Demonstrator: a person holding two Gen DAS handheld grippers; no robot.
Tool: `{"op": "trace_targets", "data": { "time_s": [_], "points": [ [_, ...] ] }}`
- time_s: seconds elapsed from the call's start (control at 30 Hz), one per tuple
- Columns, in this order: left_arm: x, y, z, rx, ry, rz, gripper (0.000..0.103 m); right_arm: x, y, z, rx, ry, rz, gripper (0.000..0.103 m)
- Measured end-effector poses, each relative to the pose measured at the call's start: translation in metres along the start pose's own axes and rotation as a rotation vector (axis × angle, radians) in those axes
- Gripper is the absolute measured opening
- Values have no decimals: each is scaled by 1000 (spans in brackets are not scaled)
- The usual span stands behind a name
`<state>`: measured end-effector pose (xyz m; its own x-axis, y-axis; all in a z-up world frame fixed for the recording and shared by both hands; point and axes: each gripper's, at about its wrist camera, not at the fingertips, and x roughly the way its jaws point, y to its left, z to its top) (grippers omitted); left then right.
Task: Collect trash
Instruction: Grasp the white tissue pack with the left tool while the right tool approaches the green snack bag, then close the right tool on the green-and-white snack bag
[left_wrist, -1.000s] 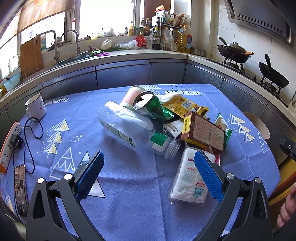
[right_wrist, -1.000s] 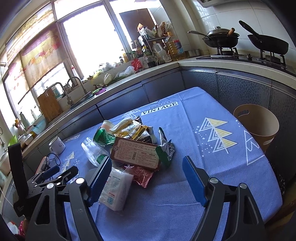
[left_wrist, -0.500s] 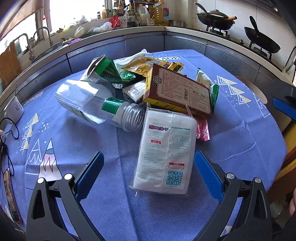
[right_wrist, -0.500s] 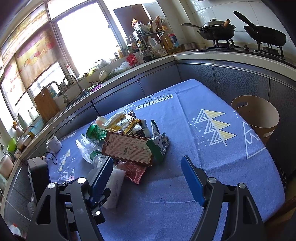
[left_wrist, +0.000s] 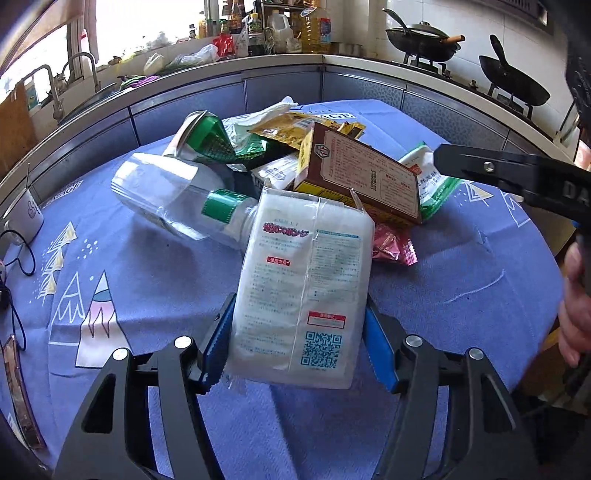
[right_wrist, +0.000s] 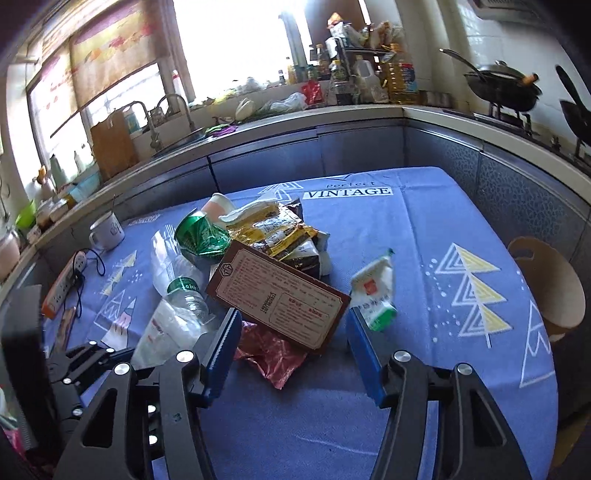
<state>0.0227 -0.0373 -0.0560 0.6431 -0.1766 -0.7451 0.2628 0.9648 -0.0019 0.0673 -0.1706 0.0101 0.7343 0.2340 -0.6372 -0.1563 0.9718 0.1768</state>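
From the left wrist, the left gripper (left_wrist: 297, 345) has its blue fingers (left_wrist: 216, 345) on either side of the white packet (left_wrist: 303, 291), which lies nearest the near edge of the counter (left_wrist: 461, 280). The fingers are closing, the left one at the packet's side, the right one beside it; I cannot tell whether they press yet. The packet is the outermost piece of the heap, probably why it is taken first. Behind it lie a clear plastic bottle (left_wrist: 177, 199) on its side and a brown carton (left_wrist: 365, 177) propped on the wrappers. The right gripper's black arm (left_wrist: 517, 181) reaches in from the right edge.

From the right wrist, the right gripper (right_wrist: 291, 350) is closing on the carton's (right_wrist: 280, 299) near corner, which sits between the fingers without clear contact. A red wrapper (right_wrist: 273, 354) lies beneath. A tan bin (right_wrist: 550, 291) stands past the counter's right edge, likely where the trash goes.
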Motion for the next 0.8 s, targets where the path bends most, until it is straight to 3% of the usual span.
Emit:
{"op": "trace_targets", "data": {
  "time_s": [0.13,0.27,0.37,0.6,0.8],
  "points": [
    [-14,20,-8,-45,1,-44,62,11,-14,13,10,-17,-75,58],
    [-27,31,-11,-67,-23,-71,62,13,-61,9,171,-31,-139,58],
    [-31,28,-6,-52,-41,-88,62,19,-94,-8,282,15,-167,60],
    [-33,8,14,-19,-71,-152,62,33,-120,-39,429,86,-79,48],
    [-35,-8,32,9,-89,-145,62,37,-125,-41,525,68,34,48]
  ]
}}
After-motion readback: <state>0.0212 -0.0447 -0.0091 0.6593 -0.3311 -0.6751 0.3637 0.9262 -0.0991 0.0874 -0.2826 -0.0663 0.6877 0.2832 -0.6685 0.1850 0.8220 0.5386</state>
